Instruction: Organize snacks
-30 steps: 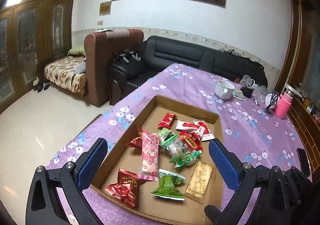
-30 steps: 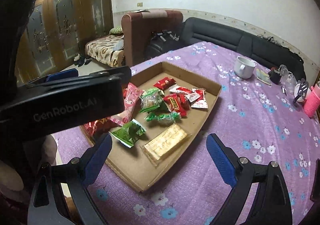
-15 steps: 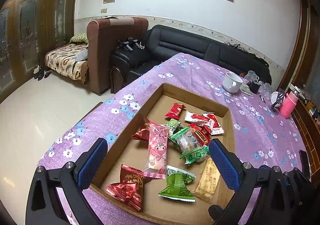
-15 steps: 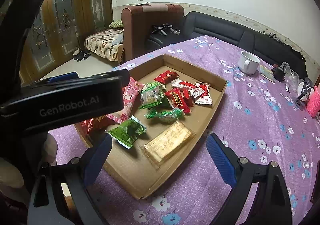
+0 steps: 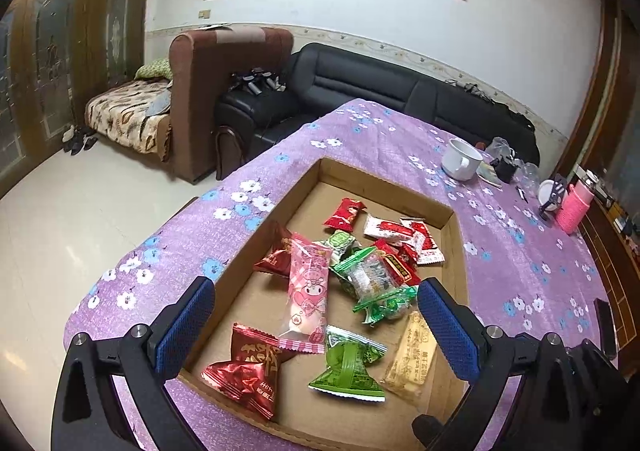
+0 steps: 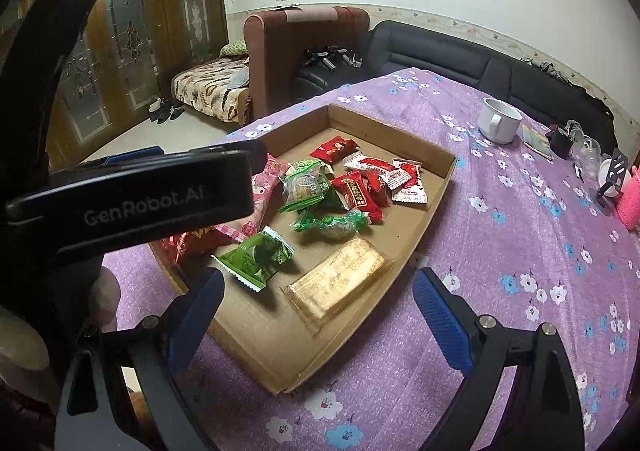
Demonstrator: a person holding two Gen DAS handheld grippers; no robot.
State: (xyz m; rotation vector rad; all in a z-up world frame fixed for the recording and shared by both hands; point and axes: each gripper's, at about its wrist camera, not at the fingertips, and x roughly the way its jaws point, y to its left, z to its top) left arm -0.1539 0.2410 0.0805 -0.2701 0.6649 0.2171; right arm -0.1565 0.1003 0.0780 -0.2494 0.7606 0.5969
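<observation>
A shallow cardboard tray (image 5: pixel 456 251) (image 6: pixel 436 199) sits on the purple flowered tablecloth and holds several wrapped snacks. Among them are a pink pack (image 5: pixel 307 291), a dark red pack (image 5: pixel 246 367), a green pack (image 5: pixel 348 365) (image 6: pixel 256 257) and a gold biscuit pack (image 5: pixel 412 355) (image 6: pixel 340 279). My left gripper (image 5: pixel 316 335) is open and empty, hovering over the tray's near end. My right gripper (image 6: pixel 316 315) is open and empty, above the tray's near right edge. The left gripper's body (image 6: pixel 132 199) hides the tray's left part in the right wrist view.
A white mug (image 5: pixel 460 159) (image 6: pixel 498 125), small bottles, a black item and a pink bottle (image 5: pixel 576 207) stand at the table's far right. A dark phone (image 5: pixel 604 327) lies at the right edge. A black sofa (image 5: pixel 400 91) and brown armchair stand behind the table.
Both grippers have moved slightly forward and higher over the tray, so the tray looks closer and more centred. The snacks have not moved. Both grippers stay open.
</observation>
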